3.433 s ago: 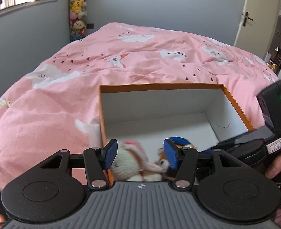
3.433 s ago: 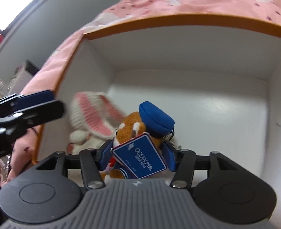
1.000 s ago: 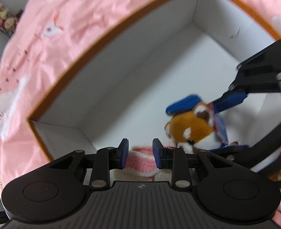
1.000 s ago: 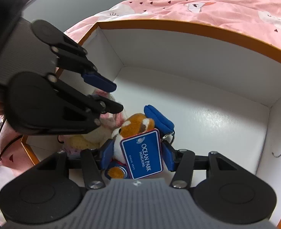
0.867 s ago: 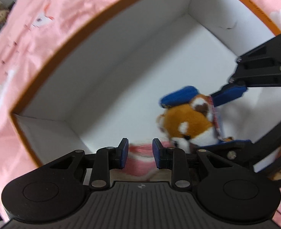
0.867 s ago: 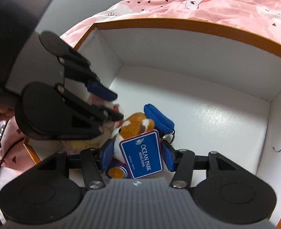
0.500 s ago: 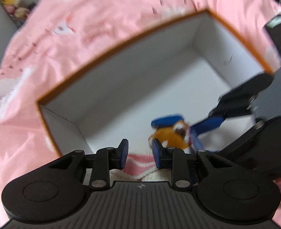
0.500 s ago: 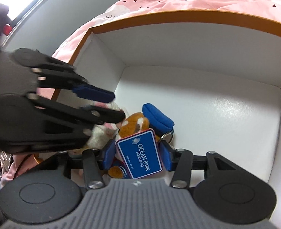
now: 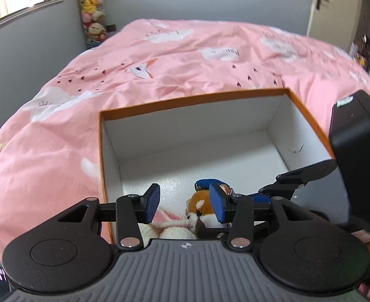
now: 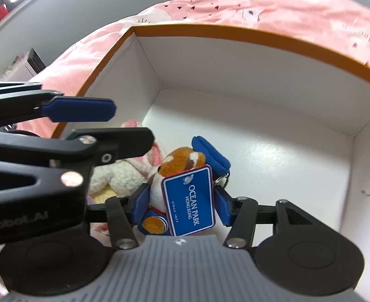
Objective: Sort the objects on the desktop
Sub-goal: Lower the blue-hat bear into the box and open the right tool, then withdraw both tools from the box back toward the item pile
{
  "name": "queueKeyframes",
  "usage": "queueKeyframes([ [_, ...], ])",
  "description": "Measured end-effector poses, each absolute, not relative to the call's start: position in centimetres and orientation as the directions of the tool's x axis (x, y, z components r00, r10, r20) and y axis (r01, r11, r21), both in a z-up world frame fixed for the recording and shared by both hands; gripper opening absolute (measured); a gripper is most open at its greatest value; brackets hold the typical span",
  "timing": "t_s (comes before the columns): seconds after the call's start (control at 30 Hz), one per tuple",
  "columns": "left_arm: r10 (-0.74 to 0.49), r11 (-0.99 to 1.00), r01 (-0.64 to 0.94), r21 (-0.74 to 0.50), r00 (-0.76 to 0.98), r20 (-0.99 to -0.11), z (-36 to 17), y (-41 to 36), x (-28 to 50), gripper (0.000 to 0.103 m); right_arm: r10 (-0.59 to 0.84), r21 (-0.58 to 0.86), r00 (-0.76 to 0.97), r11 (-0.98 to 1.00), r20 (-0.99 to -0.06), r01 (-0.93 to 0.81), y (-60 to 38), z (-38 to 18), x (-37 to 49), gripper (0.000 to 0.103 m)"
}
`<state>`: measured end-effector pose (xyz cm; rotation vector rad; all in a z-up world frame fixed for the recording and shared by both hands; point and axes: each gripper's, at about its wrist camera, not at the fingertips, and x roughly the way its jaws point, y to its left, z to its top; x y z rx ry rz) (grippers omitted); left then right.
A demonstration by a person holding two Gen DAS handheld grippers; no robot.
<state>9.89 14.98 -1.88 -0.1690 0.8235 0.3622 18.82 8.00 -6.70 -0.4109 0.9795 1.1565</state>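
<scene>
An orange-rimmed white box [image 9: 192, 99] lies on the bed. In its near left corner lie a pink-and-white bunny plush [image 9: 169, 222] [image 10: 124, 173] and an orange plush [image 9: 201, 205] [image 10: 182, 157] with a blue cap and a blue tag [image 10: 190, 201]. My left gripper [image 9: 184, 203] [image 10: 132, 124] hovers above the bunny. Its jaws are opening with nothing between them. My right gripper [image 10: 182, 205] is low in the box with the orange plush between its opening jaws. A small gap shows beside the tag.
The box sits on a pink duvet [image 9: 159, 58] with cloud prints. Most of the box floor [image 10: 273, 156] is bare white. A column of stuffed toys [image 9: 91, 12] stands in the far corner, and a door [image 9: 333, 7] is at the back right.
My left gripper has risen out of the box, rolled level and let go of the bunny. My right gripper's jaws have widened around the orange plush.
</scene>
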Motion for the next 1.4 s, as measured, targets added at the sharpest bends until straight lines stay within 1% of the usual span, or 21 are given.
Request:
queueKeyframes([
  [0.07, 0.246, 0.921, -0.388, -0.030, 0.640, -0.728, -1.6, 14.7, 9.0, 0.054, 0.562, 0.161, 0.106, 0.405, -0.821, -0.900, 7.9, -6.6, 18.2, 0.067],
  [0.13, 0.239, 0.922, -0.384, -0.043, 0.654, -0.718, -1.5, 14.6, 8.4, 0.056, 0.559, 0.137, 0.136, 0.418, -0.818, -0.898, 7.6, -6.4, 17.7, 0.070],
  [0.23, 0.237, 0.921, -0.387, -0.052, 0.660, -0.713, -1.6, 14.5, 7.8, 0.058, 0.559, 0.132, 0.152, 0.435, -0.815, -0.890, 7.2, -6.0, 17.2, 0.075],
  [0.47, 0.235, 0.912, -0.401, -0.080, 0.674, -0.700, -1.6, 14.7, 6.7, 0.059, 0.564, 0.127, 0.198, 0.485, -0.802, -0.865, 5.0, -5.1, 16.5, 0.075],
  [0.63, 0.225, 0.914, -0.394, -0.100, 0.695, -0.683, -1.1, 14.6, 6.0, 0.061, 0.570, 0.094, 0.244, 0.499, -0.785, -0.861, 3.6, -4.0, 15.3, 0.075],
  [0.7, 0.220, 0.914, -0.390, -0.114, 0.711, -0.668, -0.9, 14.5, 5.7, 0.064, 0.580, 0.078, 0.269, 0.503, -0.769, -0.861, 2.3, -3.0, 14.9, 0.076],
  [0.73, 0.219, 0.914, -0.388, -0.119, 0.719, -0.659, -0.7, 14.3, 5.5, 0.064, 0.584, 0.070, 0.282, 0.506, -0.761, -0.859, 2.0, -2.7, 14.9, 0.078],
  [0.83, 0.217, 0.919, -0.374, -0.122, 0.742, -0.634, -0.2, 13.8, 5.2, 0.065, 0.595, 0.053, 0.321, 0.524, -0.737, -0.850, 0.9, -2.0, 14.4, 0.079],
  [0.87, 0.213, 0.923, -0.364, -0.121, 0.749, -0.627, -0.1, 13.5, 5.1, 0.065, 0.598, 0.048, 0.333, 0.530, -0.729, -0.847, 0.4, -1.6, 14.2, 0.082],
  [0.97, 0.194, 0.935, -0.335, -0.114, 0.754, -0.627, 0.0, 12.8, 5.1, 0.065, 0.615, 0.033, 0.369, 0.542, -0.697, -0.840, -0.9, -0.7, 13.3, 0.085],
  [1.17, 0.131, 0.954, -0.268, -0.137, 0.780, -0.612, 0.6, 11.4, 4.5, 0.065, 0.653, 0.037, 0.397, 0.545, -0.645, -0.838, -3.8, 0.7, 12.0, 0.086],
  [1.3, 0.070, 0.970, -0.197, -0.144, 0.790, -0.610, 1.0, 10.3, 4.1, 0.065, 0.647, 0.019, 0.409, 0.548, -0.643, -0.836, -5.6, 1.1, 11.4, 0.086],
  [1.4, 0.034, 0.976, -0.159, -0.147, 0.784, -0.620, 1.2, 9.5, 3.9, 0.065, 0.643, 0.034, 0.408, 0.560, -0.648, -0.828, -7.1, 1.2, 11.1, 0.086],
])
